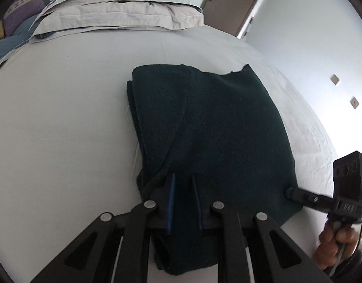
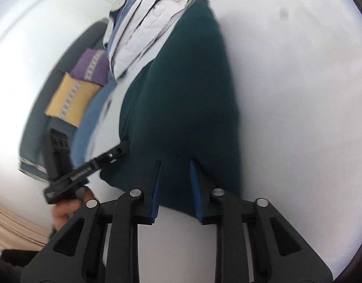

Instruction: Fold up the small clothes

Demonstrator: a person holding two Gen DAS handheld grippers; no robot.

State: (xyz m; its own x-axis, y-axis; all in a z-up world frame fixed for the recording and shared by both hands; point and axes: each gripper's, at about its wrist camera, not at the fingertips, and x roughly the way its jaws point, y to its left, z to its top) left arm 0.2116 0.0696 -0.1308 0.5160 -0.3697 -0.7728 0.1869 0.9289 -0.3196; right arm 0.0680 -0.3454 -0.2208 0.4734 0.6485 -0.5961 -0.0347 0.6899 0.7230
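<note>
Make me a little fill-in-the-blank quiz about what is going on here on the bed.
1. The folded garment is dark ____.
2. It lies on a white ____.
3. Behind it is a stack of ____.
4. Each hand-held gripper's pads are coloured ____; see the left hand-held gripper and the right hand-held gripper.

Missing words: green; bed sheet; pillows; blue.

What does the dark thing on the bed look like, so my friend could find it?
On the white bed sheet, below the stacked pale pillows, lies a folded dark green garment. It is the only dark, knitted-looking thing on the sheet.
</note>
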